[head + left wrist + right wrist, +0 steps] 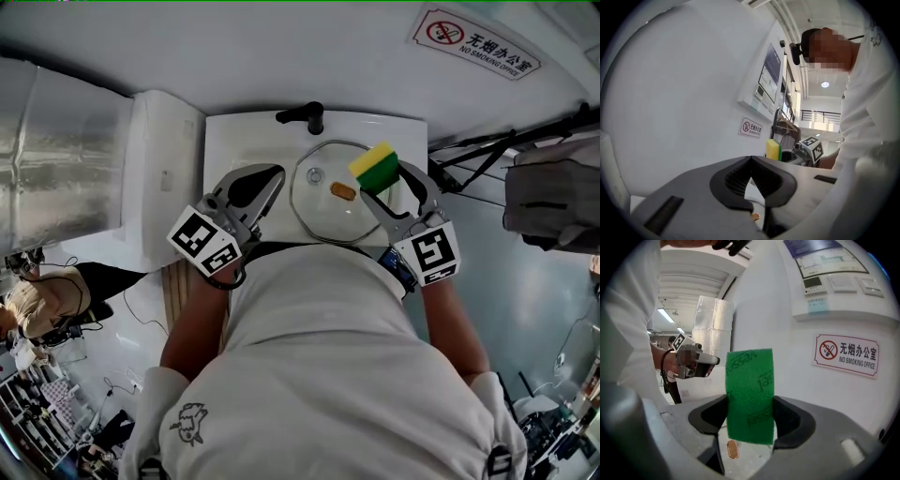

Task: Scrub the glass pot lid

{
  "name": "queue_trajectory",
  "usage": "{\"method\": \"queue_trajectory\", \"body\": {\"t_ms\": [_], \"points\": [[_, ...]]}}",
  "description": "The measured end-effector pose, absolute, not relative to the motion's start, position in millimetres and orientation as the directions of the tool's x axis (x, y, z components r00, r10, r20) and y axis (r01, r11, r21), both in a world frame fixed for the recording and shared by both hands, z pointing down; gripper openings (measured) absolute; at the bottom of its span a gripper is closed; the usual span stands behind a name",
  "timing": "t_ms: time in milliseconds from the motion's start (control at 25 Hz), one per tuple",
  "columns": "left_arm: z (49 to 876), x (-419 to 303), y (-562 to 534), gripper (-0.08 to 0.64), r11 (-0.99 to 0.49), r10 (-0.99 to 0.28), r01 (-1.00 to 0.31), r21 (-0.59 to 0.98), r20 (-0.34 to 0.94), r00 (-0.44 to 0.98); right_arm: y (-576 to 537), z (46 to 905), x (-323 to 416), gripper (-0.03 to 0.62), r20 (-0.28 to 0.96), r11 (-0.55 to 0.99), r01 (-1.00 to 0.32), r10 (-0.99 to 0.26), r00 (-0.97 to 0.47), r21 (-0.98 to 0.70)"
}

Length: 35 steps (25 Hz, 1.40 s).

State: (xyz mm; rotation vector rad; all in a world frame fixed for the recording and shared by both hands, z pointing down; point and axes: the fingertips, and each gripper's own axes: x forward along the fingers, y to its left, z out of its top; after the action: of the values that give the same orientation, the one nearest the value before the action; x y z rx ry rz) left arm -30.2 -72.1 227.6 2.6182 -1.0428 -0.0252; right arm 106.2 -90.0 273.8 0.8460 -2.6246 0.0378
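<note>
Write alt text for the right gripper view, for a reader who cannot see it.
A green sponge stands upright, clamped between the grey fingers of the right gripper. Behind it is a white wall with a no-smoking sign. The left gripper shows at left, and a coppery knob below.

A black faucet sits at the back of the white sink, no-smoking sign on the wall, silver duct off left.
</note>
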Motion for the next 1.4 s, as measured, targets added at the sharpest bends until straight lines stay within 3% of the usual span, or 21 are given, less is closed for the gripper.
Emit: {"method": "queue_trajectory", "body": {"t_ms": [560,1400], "points": [[200,-50,-33,-0.002,-0.707,-0.676,-0.680,0.194,0.101,0.730,-59,260,81,0.295,0.351,0.805,-0.588,-0.574,-0.740,0.076],[195,-88,153,-0.002,-0.768,-0.597,-0.593,0.240,0.065,0.800,120,249,41,0.295,0.391,0.756,-0.646,-0.627,-0.673,0.101]]}}
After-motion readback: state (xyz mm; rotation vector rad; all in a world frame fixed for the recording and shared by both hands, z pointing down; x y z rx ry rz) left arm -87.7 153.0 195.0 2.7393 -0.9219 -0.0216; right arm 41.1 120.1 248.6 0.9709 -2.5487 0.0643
